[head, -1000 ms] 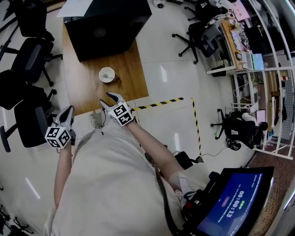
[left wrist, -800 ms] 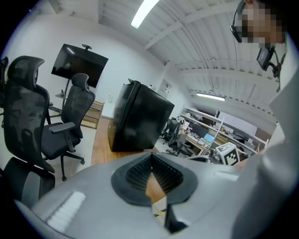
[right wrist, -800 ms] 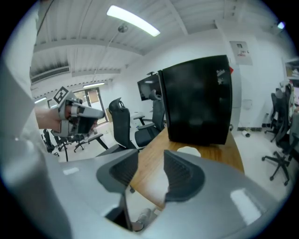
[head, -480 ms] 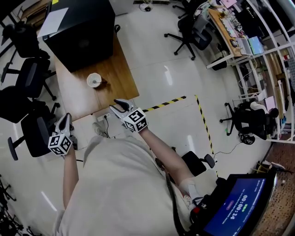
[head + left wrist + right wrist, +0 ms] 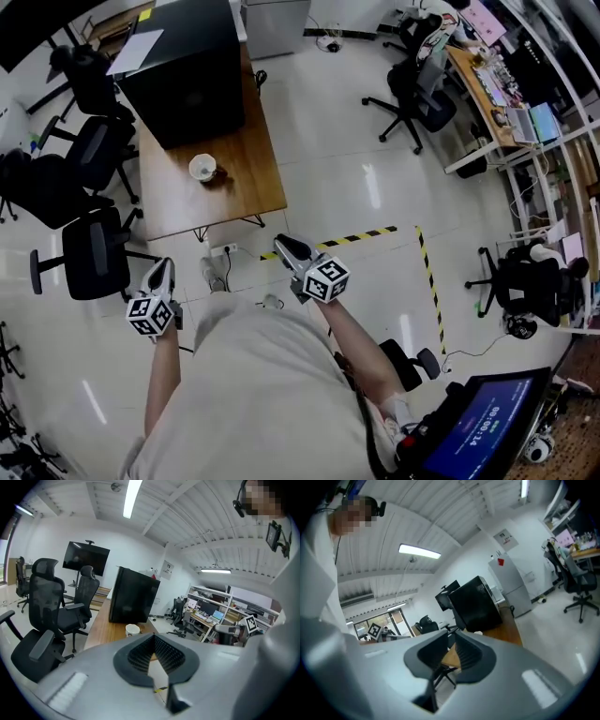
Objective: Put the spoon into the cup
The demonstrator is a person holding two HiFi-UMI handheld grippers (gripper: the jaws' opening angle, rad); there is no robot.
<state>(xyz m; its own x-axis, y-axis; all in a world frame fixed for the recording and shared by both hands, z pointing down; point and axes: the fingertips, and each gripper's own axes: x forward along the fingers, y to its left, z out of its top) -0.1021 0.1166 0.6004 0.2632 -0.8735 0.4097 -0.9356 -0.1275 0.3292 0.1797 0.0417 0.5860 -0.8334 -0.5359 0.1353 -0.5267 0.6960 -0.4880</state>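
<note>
Left gripper: jaws together on nothing, held over the floor well short of the table.
Cup: upright on the wooden table, at about 1 o'clock from the left gripper and 10 o'clock from the right.
Spoon: too small to make out from here, so its place and long axis are anyone's guess.
Right gripper: jaws closing with a narrow gap and nothing between them.
Nearer hand: neither, by my eye; both are well apart from the cup.
</note>
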